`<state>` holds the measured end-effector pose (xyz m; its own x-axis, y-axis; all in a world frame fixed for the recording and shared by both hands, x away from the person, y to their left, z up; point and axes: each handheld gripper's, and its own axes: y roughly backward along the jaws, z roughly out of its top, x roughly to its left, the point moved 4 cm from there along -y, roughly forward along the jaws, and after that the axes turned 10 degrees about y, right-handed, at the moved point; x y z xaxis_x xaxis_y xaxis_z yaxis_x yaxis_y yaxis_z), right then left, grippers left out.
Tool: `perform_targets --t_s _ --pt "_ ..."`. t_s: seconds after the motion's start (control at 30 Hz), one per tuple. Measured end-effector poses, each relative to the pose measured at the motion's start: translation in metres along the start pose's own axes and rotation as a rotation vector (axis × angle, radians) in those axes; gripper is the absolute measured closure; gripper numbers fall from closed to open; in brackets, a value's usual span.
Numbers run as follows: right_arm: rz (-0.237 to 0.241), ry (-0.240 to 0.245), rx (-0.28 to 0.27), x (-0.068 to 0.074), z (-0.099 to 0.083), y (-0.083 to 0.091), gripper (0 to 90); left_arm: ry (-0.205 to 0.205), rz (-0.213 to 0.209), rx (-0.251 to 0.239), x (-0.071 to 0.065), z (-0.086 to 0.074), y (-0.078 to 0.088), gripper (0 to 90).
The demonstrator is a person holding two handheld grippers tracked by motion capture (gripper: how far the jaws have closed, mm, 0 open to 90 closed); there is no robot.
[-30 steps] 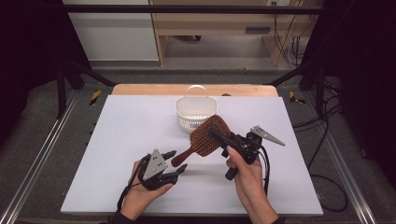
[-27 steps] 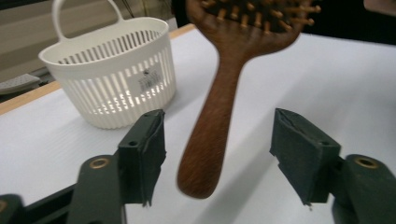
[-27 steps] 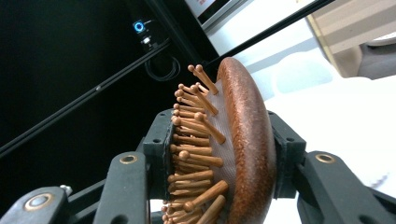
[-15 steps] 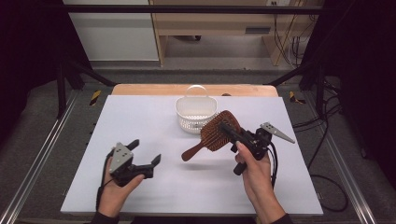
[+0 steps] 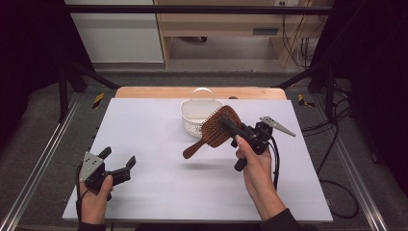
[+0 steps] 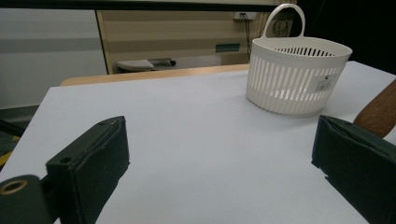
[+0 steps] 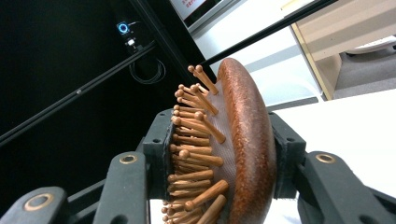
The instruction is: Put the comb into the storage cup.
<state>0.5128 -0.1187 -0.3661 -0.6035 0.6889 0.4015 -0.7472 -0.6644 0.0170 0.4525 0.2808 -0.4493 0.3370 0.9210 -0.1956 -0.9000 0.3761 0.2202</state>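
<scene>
One wooden paddle hairbrush (image 5: 217,129) is hanging above the bench (image 5: 159,144), just in front of one white slatted basket (image 5: 196,115), with the right hand-held gripper (image 5: 230,126) pinching its head. The left hand-held gripper (image 5: 118,160), one of two, is standing spread and empty, its jaws having just been opening; it is now lying farther left than a second ago.

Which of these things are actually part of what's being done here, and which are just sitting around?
In use:
- wooden hairbrush, clamped by its head in the right gripper
- white slatted basket, just beyond the brush
- left gripper, jaws just opened, nothing between them

Just around:
- white table
- wooden furniture behind
- cables on the floor
</scene>
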Motion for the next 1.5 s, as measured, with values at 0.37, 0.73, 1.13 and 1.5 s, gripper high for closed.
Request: perform_targets --t_s 0.37,0.73,1.13,1.5 --pt "0.009 0.009 0.000 0.006 0.013 -0.014 52.4 -0.018 -0.004 0.024 -0.002 -0.004 -0.003 3.6" --pt "0.009 0.011 -0.011 0.009 0.027 -0.031 52.4 -0.081 -0.011 0.029 -0.007 -0.004 -0.004 2.7" --pt "-0.002 0.010 -0.012 0.007 0.038 -0.048 52.3 -0.066 -0.017 0.032 -0.006 -0.004 -0.004 1.9" --pt "-0.012 0.000 -0.030 0.006 0.052 -0.063 52.3 -0.070 -0.017 0.037 -0.006 -0.005 -0.004 2.1"
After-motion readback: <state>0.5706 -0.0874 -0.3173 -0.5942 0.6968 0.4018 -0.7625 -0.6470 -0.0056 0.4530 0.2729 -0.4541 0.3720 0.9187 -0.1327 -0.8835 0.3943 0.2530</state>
